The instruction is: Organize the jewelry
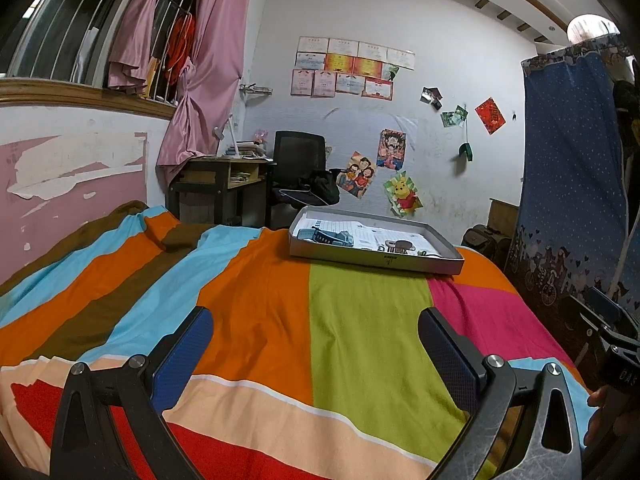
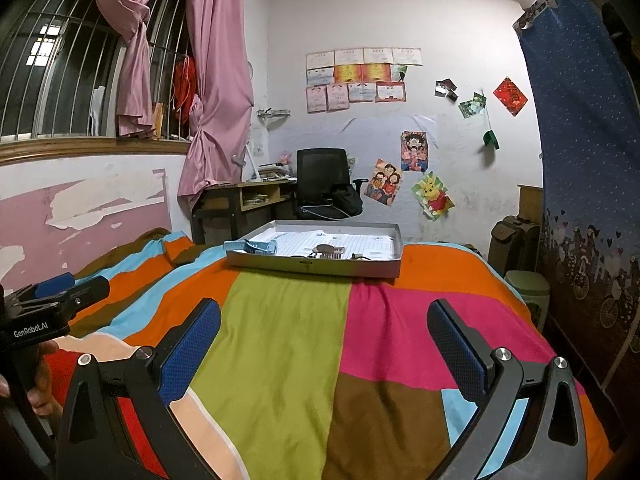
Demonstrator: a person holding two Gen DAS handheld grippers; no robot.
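Jewelry pieces lie in a shallow grey cardboard tray (image 2: 316, 268) on the striped bedspread (image 2: 280, 340), dead ahead at twelve o'clock of the right gripper (image 2: 324, 346), nearer than the left gripper (image 1: 316, 354) at one o'clock; both sets of fingers gape wide, empty.

A shallow grey tray (image 2: 316, 267) sits flat on the striped bed, holding a blue watch (image 2: 256, 246) and small metal jewelry pieces (image 2: 328, 252).

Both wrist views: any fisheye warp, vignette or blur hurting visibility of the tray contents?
Left wrist view: strong barrel warp bends the window sill, corners black; the tray is sharp enough, but its small items are too tiny to identify. Right wrist view: same warp and dark corners; even indoor light, no glare; tray contents equally small. Both tools sharp, open.
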